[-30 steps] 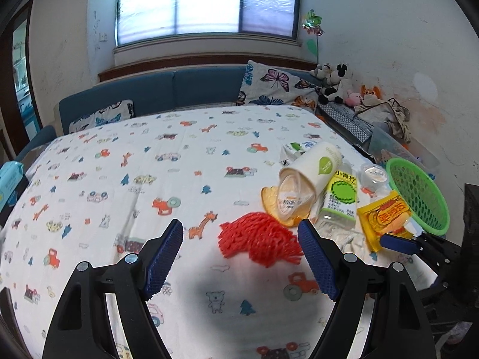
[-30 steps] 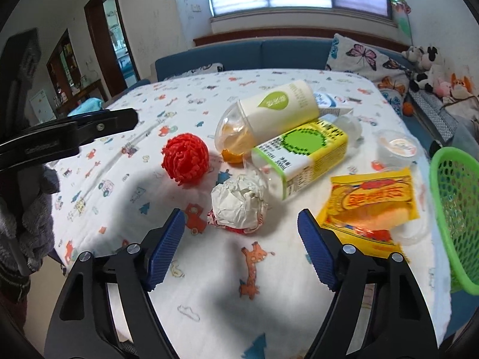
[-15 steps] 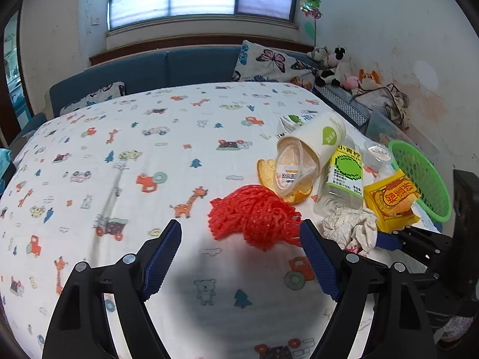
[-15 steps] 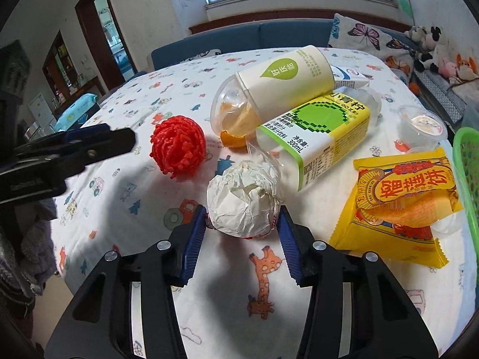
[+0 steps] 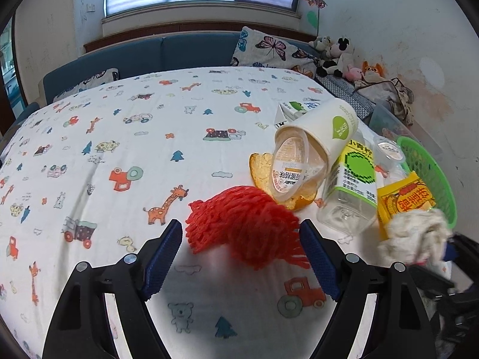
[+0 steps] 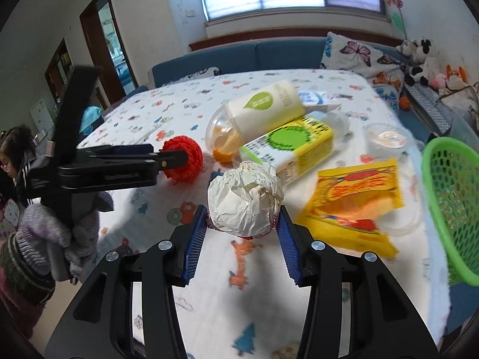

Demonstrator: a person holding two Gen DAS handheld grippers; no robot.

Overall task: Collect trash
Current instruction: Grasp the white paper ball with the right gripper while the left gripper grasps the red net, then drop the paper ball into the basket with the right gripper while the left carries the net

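My right gripper point(image 6: 242, 227) is shut on a crumpled white paper ball point(image 6: 245, 199) and holds it just above the patterned tablecloth; the same ball point(image 5: 414, 234) shows at the right of the left wrist view. My left gripper point(image 5: 241, 240) is open, its blue pads on either side of a red foam net point(image 5: 242, 229) that lies on the cloth, without touching it. In the right wrist view the left gripper point(image 6: 167, 158) reaches in from the left at the red net point(image 6: 187, 161). A green mesh basket point(image 6: 452, 197) stands at the table's right edge.
A tipped paper cup with a clear lid point(image 5: 311, 149), orange peel point(image 5: 260, 169), a yellow-green bottle point(image 5: 353, 188), a yellow snack bag point(image 5: 404, 200), a small clear tub point(image 6: 386, 139) and a folded carton point(image 6: 317, 97) lie on the cloth. A sofa and cushions stand behind. A person's sleeve point(image 6: 27, 236) is at left.
My right gripper closed on the paper ball and lifted it toward the right. My left gripper came down and forward until the red net lay between its open pads.
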